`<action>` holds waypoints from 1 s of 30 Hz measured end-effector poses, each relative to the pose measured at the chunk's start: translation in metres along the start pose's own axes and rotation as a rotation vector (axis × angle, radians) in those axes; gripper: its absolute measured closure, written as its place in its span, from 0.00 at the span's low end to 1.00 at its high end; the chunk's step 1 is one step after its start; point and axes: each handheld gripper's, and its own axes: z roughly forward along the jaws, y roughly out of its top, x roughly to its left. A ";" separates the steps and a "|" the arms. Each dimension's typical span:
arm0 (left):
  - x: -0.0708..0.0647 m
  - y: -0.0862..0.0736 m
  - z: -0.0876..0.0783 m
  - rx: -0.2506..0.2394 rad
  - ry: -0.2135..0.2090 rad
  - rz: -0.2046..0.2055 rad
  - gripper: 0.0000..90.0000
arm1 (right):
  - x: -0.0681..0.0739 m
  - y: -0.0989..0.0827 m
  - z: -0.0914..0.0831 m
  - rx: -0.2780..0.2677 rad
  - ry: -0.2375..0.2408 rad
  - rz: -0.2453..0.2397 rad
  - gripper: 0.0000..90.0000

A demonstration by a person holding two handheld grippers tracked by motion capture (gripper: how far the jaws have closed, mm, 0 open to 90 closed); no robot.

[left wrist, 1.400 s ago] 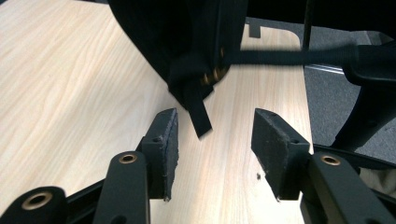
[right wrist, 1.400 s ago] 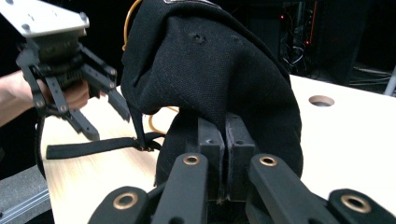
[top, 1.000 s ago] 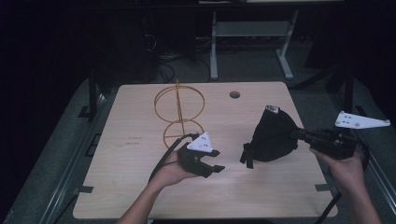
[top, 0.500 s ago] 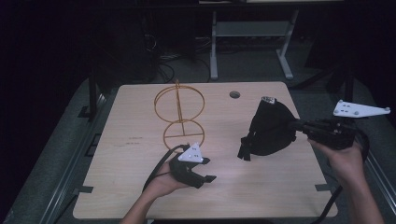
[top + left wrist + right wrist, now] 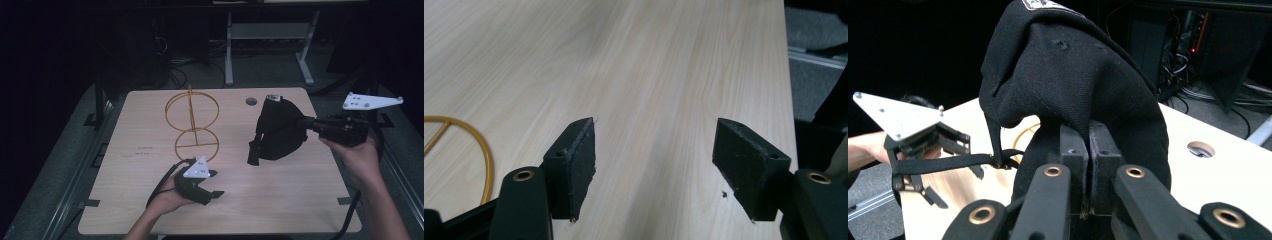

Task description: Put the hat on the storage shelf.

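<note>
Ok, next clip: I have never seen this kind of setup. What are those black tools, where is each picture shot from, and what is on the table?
No robot here: a person holds a two-jaw gripper in each hand. One picture looks down from above the wooden table; the other two come from cameras riding on the grippers. The right gripper is shut on a black cap, held above the table. The left gripper has just been opening, with nothing between its jaws. A yellow wire stand rests on the table.
</note>
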 end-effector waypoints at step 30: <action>0.000 -0.009 -0.005 -0.020 -0.012 -0.036 0.34 | 0.018 0.093 0.057 -0.004 0.065 -0.120 0.97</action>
